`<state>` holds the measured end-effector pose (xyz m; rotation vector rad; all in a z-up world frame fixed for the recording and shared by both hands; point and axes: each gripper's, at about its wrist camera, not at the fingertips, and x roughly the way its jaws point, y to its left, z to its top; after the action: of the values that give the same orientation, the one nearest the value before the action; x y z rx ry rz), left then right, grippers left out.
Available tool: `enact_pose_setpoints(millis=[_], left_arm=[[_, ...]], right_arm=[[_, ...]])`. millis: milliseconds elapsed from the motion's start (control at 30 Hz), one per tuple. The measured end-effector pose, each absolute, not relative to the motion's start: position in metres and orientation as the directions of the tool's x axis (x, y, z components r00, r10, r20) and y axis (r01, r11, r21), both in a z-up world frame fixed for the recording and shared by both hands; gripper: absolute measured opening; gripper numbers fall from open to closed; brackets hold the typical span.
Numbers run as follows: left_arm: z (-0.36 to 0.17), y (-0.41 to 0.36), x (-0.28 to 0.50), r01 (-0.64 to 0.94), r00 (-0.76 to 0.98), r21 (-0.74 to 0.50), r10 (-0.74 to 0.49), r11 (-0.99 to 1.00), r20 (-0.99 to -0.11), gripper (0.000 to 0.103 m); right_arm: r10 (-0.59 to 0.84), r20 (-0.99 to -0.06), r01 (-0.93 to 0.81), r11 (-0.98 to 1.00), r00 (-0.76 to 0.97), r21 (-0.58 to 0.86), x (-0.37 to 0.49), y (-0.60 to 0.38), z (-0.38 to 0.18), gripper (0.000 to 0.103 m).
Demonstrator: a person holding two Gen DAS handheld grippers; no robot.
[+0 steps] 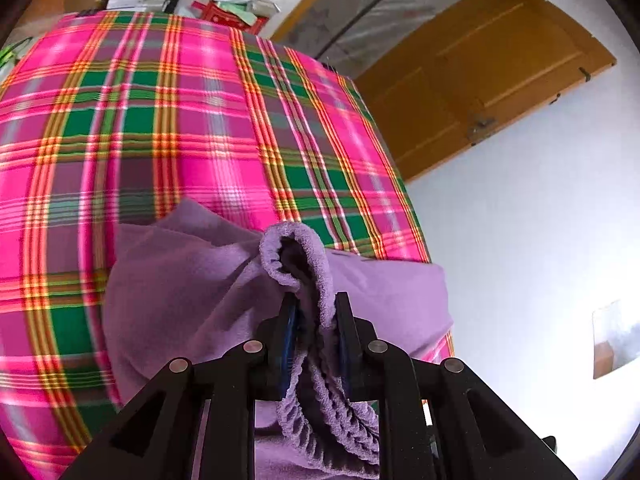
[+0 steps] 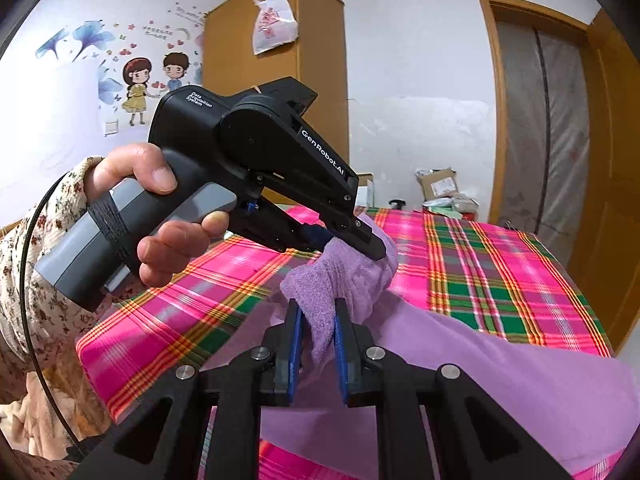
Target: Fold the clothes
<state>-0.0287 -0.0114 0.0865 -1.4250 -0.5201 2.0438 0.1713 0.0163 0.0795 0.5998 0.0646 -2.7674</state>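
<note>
A lilac fleece garment [image 1: 180, 280] [image 2: 500, 368] lies over a pink and green plaid bedcover [image 1: 160, 120] [image 2: 500, 256]. My left gripper [image 1: 316, 304] is shut on the garment's ribbed cuff [image 1: 296, 248], which bunches up between the blue pads and hangs down behind them. My right gripper [image 2: 318, 308] is shut on another fuzzy lilac edge [image 2: 320, 284] of the same garment. In the right wrist view the left gripper [image 2: 360, 240] comes in from the left, gripped by a hand [image 2: 160, 208] in a floral sleeve, its tips buried in the cloth just beyond my right fingertips.
Cardboard boxes and a red box [image 1: 232, 16] sit past the bed's far edge. A wooden door [image 1: 480, 80] stands open at the right, a tall wardrobe [image 2: 276, 80] with a hanging plastic bag at the back wall. The bedcover stretches wide beyond the garment.
</note>
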Motion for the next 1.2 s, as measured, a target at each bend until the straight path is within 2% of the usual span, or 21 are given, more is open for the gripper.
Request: enact_pose_setpoints(millis=[433, 600, 900, 1067, 1200], left_arm=[[0.054, 0.019, -0.044, -0.224, -0.185, -0.601, 0.639, -0.767, -0.746, 0.019], [0.053, 0.020, -0.040, -0.234, -0.184, -0.623, 0.663, -0.746, -0.725, 0.022], [0.062, -0.014, -0.014, -0.242, -0.293, -0.632, 0.676, -0.737, -0.676, 0.022], [0.053, -0.055, 0.012, -0.169, -0.382, -0.634, 0.643, -0.755, -0.664, 0.022], [0.044, -0.081, 0.032, -0.112, -0.428, -0.641, 0.619, -0.759, -0.658, 0.022]], right_arm=[[-0.246, -0.482, 0.243, -0.967, -0.841, 0.071, 0.165, 0.047, 0.051, 0.016], [-0.239, -0.516, 0.216, -0.971, -0.822, 0.105, 0.165, 0.059, 0.040, 0.017], [-0.249, -0.583, 0.153, -0.966, -0.773, 0.210, 0.167, 0.085, 0.022, 0.021], [-0.277, -0.603, 0.115, -0.949, -0.748, 0.293, 0.172, 0.103, 0.013, 0.024], [-0.222, -0.603, 0.066, -0.961, -0.767, 0.270, 0.181, 0.114, 0.015, 0.024]])
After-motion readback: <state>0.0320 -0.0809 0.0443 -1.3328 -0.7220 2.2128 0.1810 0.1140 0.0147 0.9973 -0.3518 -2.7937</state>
